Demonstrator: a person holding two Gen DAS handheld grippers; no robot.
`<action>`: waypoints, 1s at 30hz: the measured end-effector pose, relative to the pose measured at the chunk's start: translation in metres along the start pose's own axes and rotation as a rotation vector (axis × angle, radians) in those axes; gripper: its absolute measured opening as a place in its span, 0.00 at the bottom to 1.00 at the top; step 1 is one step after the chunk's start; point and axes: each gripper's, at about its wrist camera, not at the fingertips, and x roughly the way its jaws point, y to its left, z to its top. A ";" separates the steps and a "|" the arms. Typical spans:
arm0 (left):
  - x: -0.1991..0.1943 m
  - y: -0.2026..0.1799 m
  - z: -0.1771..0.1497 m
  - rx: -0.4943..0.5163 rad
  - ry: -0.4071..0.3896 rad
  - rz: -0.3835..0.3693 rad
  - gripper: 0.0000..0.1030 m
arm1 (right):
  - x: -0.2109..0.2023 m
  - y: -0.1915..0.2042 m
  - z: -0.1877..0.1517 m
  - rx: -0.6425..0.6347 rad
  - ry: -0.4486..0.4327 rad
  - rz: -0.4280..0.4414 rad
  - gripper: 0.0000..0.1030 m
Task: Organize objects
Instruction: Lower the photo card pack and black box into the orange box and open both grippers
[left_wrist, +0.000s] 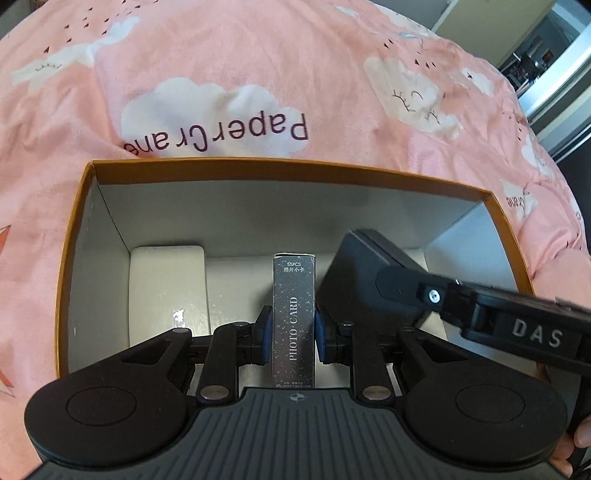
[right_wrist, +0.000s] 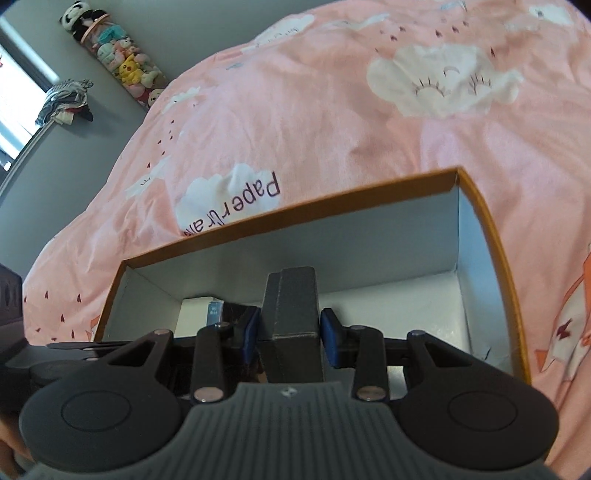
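An open orange-rimmed box (left_wrist: 258, 164) with white inner walls sits on a pink bedspread. My left gripper (left_wrist: 293, 334) is shut on a dark speckled "PHOTO CARD" box (left_wrist: 293, 317) and holds it upright inside the orange box. My right gripper (right_wrist: 290, 338) is shut on a dark grey box (right_wrist: 293, 306), also low inside the orange box (right_wrist: 295, 206). In the left wrist view the dark grey box (left_wrist: 354, 280) stands tilted right of the card box, with a finger of the right gripper (left_wrist: 406, 284) against it. A white box (left_wrist: 166, 288) lies at the orange box's left end.
The pink bedspread (left_wrist: 258, 74) with cloud prints and "Paper Crane" lettering surrounds the box on all sides. A tube of plush toys (right_wrist: 118, 62) hangs on the grey wall at far left in the right wrist view. A doorway shows at the upper right of the left wrist view.
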 end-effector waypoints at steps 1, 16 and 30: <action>0.001 0.002 0.001 -0.005 0.001 -0.001 0.25 | 0.001 -0.002 0.000 0.007 0.005 0.007 0.37; -0.009 -0.019 -0.013 0.260 0.021 0.275 0.32 | 0.007 -0.001 0.001 -0.080 0.149 -0.138 0.43; -0.001 -0.056 -0.050 0.681 0.092 0.297 0.40 | 0.022 0.022 -0.011 -0.521 0.295 -0.194 0.62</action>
